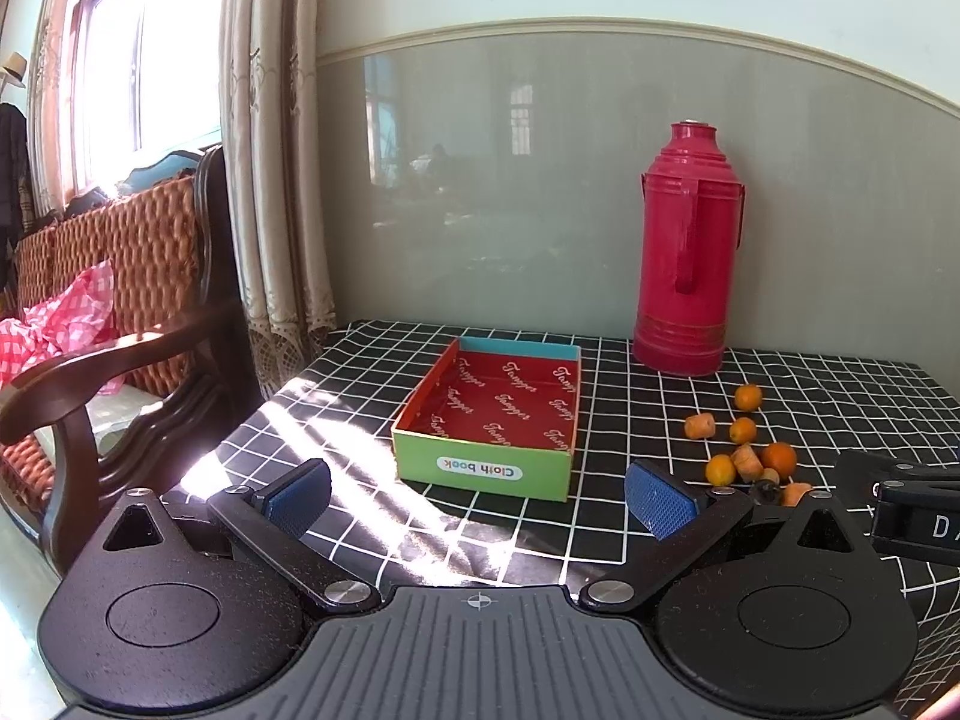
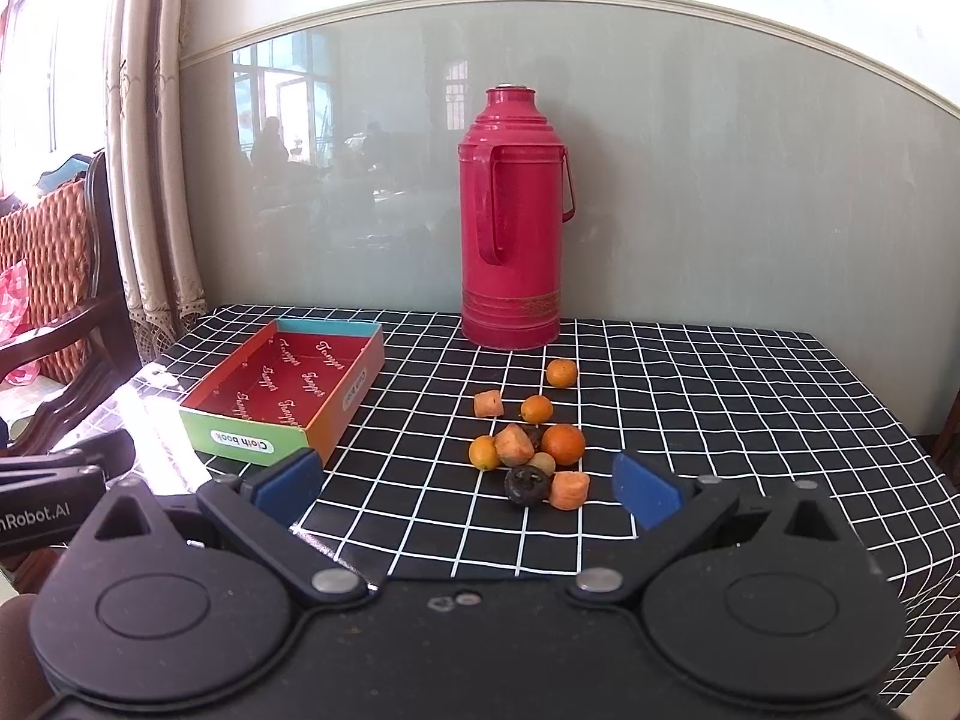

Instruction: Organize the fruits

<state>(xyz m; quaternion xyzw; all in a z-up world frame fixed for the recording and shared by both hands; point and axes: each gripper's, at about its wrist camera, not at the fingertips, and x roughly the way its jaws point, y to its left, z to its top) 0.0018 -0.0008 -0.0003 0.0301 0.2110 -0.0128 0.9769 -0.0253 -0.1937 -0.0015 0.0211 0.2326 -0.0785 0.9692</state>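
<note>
A pile of small fruits [image 2: 534,450] lies on the black checked tablecloth [image 2: 720,396]: several small oranges, a larger orange [image 2: 563,444], carrot-like chunks and a dark fruit [image 2: 527,486]. The pile also shows in the left wrist view [image 1: 744,450]. An open cardboard box [image 1: 489,417] with a red lining stands empty left of the fruits; it also shows in the right wrist view [image 2: 282,393]. My left gripper [image 1: 477,495] is open and empty, just in front of the box. My right gripper [image 2: 465,486] is open and empty, just in front of the pile.
A tall red thermos [image 2: 510,222] stands at the back against the wall, behind the fruits. A wooden chair [image 1: 120,360] with a wicker back stands left of the table, by the curtain. The right gripper's body [image 1: 912,516] shows at the left view's right edge.
</note>
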